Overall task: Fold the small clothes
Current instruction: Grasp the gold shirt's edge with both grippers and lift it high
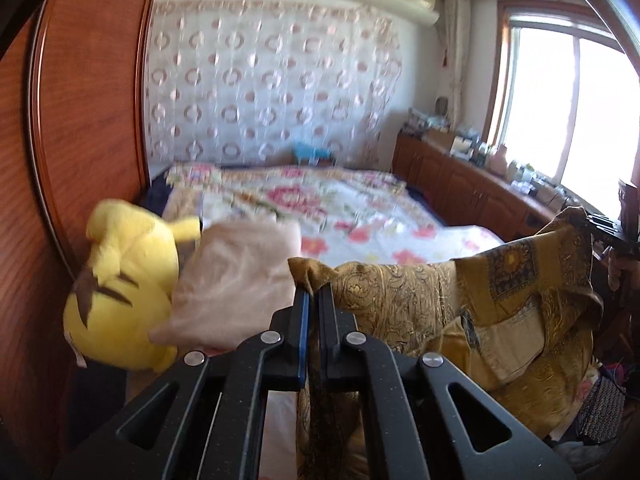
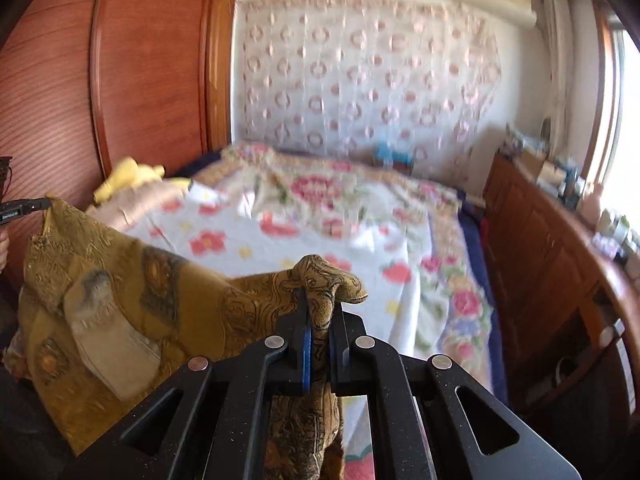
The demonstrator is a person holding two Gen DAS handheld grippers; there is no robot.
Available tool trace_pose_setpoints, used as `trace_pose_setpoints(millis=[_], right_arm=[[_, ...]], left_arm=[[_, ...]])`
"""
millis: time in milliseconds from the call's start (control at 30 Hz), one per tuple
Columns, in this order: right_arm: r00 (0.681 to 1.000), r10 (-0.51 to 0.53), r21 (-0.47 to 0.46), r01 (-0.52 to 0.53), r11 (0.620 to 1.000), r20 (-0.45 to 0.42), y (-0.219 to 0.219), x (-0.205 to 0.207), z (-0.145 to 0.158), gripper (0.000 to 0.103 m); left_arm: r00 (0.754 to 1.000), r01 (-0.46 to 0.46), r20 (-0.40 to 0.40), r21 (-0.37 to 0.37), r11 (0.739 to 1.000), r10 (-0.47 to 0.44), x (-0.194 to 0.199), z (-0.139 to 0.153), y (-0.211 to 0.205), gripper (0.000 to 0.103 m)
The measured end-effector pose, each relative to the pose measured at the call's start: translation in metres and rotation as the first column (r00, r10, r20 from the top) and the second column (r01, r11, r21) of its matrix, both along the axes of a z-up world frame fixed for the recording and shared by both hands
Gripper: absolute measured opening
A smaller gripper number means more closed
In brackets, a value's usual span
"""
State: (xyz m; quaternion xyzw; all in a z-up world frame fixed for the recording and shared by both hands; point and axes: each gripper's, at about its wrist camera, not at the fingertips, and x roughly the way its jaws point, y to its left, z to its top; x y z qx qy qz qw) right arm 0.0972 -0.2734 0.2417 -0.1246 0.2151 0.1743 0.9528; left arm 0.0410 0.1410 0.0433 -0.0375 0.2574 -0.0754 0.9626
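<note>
A mustard-gold patterned garment (image 1: 472, 300) with a pale pocket hangs stretched in the air between both grippers, above the near end of the bed. My left gripper (image 1: 314, 294) is shut on one top corner of it. My right gripper (image 2: 320, 304) is shut on the other top corner, and the garment (image 2: 120, 288) spreads to the left there. The right gripper shows at the far right of the left wrist view (image 1: 604, 228); the left gripper shows at the far left of the right wrist view (image 2: 24, 208).
The bed with a floral cover (image 1: 340, 216) (image 2: 320, 216) lies ahead. A yellow plush toy (image 1: 120, 292) and a beige pillow (image 1: 240, 272) sit at its left by the wooden headboard (image 1: 80, 120). A cluttered wooden cabinet (image 2: 560, 240) runs along the right under the window.
</note>
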Motion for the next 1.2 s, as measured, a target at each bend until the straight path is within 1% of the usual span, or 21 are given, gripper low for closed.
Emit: trace_pose_setpoints(millis=[100,133,200,300,400,533,600,667,733,900,967,1067,1200], right_arm=[[0.993,0.025,-0.023,-0.023,0.999,0.111,0.008,-0.035,0.046,0.005],[0.989,0.033,-0.030,-0.029,0.999,0.147,0.011,-0.047,0.061,0.005],[0.975,0.042,-0.046,-0.033,0.998,0.219,0.015,-0.069,0.087,0.005],[0.952,0.052,-0.048,-0.040,0.998,0.301,0.019,-0.098,0.120,0.005],[0.931,0.054,-0.039,-0.043,0.998,0.361,0.018,-0.122,0.143,0.005],[0.909,0.056,-0.024,-0.050,0.998,0.412,0.013,-0.148,0.166,0.005],[0.902,0.054,-0.017,-0.052,0.998,0.428,0.010,-0.160,0.172,0.005],[0.895,0.056,-0.018,-0.054,0.998,0.443,0.009,-0.170,0.178,0.005],[0.896,0.048,-0.016,-0.045,0.999,0.442,0.010,-0.167,0.178,0.005],[0.909,0.040,-0.003,-0.043,0.999,0.415,0.022,-0.146,0.160,0.005],[0.908,0.042,0.002,-0.047,0.999,0.417,0.029,-0.138,0.155,0.005],[0.906,0.052,-0.004,-0.055,0.998,0.419,0.028,-0.146,0.155,0.005],[0.901,0.066,-0.021,-0.062,0.998,0.429,0.017,-0.160,0.162,0.005]], left_arm=[[0.993,0.009,0.114,0.006,1.000,-0.009,-0.020,0.047,-0.004,0.005],[0.990,0.010,0.140,0.009,1.000,-0.011,-0.025,0.058,-0.004,0.005],[0.979,0.006,0.205,0.017,1.000,-0.010,-0.037,0.083,-0.005,0.005],[0.956,-0.013,0.293,0.038,0.999,0.001,-0.053,0.117,-0.003,0.005],[0.936,-0.037,0.351,0.037,0.999,0.021,-0.064,0.142,0.004,0.005],[0.907,-0.072,0.418,0.028,0.997,0.054,-0.077,0.166,0.018,0.005],[0.895,-0.086,0.441,0.017,0.996,0.070,-0.080,0.177,0.027,0.005],[0.889,-0.106,0.450,0.019,0.994,0.086,-0.077,0.182,0.034,0.005],[0.888,-0.121,0.449,0.014,0.993,0.102,-0.068,0.182,0.039,0.005],[0.889,-0.156,0.437,0.007,0.988,0.137,-0.047,0.171,0.048,0.005],[0.885,-0.157,0.444,-0.001,0.988,0.141,-0.052,0.171,0.046,0.005],[0.878,-0.153,0.458,-0.004,0.988,0.138,-0.063,0.172,0.041,0.005],[0.865,-0.156,0.484,0.002,0.988,0.136,-0.081,0.186,0.038,0.005]])
